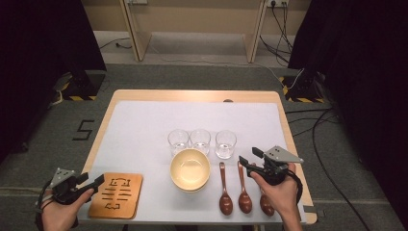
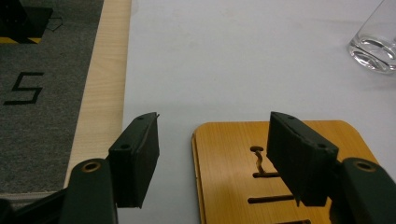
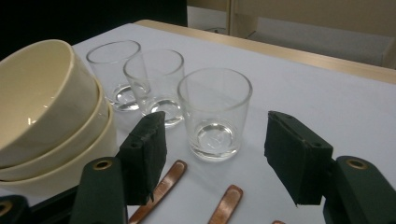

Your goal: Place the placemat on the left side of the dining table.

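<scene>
Both sets of jaws are held wide open with nothing between them. The left gripper (image 1: 82, 185) is poised at the near left corner of the wooden trivet (image 1: 116, 195), which lies flat on the bench (image 1: 144, 120); the right gripper (image 1: 253, 161) is aimed at the nearest glass (image 1: 225, 143), above the spoon handles (image 1: 241, 169). A hurried reach could tip that glass into its neighbours, or a handle could be clipped and a spoon sent skidding.

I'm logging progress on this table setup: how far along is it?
Nothing looks moved yet: three glasses stand in a row, the stacked bowls sit nested, and three wooden spoons lie side by side. In hand: nothing. The right gripper is open facing the nearest glass; the left gripper is open over the wooden trivet. All the handling seems left.
</scene>
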Demonstrator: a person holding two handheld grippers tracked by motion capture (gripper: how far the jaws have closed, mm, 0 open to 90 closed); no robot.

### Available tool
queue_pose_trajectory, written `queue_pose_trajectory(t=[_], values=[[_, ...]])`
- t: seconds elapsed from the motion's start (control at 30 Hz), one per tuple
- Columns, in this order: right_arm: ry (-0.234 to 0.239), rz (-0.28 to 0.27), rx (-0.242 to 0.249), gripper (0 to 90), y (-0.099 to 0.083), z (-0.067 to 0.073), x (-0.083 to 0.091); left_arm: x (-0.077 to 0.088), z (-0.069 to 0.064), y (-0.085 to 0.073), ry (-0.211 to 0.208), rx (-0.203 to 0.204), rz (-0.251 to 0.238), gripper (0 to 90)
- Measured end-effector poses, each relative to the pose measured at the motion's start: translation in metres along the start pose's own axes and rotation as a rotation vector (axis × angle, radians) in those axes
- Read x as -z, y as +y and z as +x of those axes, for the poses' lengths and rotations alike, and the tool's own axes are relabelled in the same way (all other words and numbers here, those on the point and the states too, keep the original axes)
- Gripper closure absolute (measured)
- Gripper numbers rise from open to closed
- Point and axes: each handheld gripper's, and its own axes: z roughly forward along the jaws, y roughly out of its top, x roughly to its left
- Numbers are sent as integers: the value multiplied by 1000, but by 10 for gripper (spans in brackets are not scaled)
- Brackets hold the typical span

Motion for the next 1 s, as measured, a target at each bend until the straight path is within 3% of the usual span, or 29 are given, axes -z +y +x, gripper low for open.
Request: queue_pose_trajectory(t=[0.2, 0.3, 0.5, 0.67, 1.0], values=[[40, -25, 8, 412, 6, 8, -4, 2, 1, 1, -6, 21, 2, 340], [51, -26, 21, 421, 8, 14, -6, 3, -2, 1, -25, 9, 7, 337], [16, -56, 56, 426, 14, 31, -10, 11, -4, 2, -36, -10, 0, 330], [32, -76, 77, 481, 22, 44, -12, 15, -5, 6, -17, -45, -10, 329], [97, -93, 104, 490, 37, 70, -28, 9, -6, 4, -44, -41, -1, 342]])
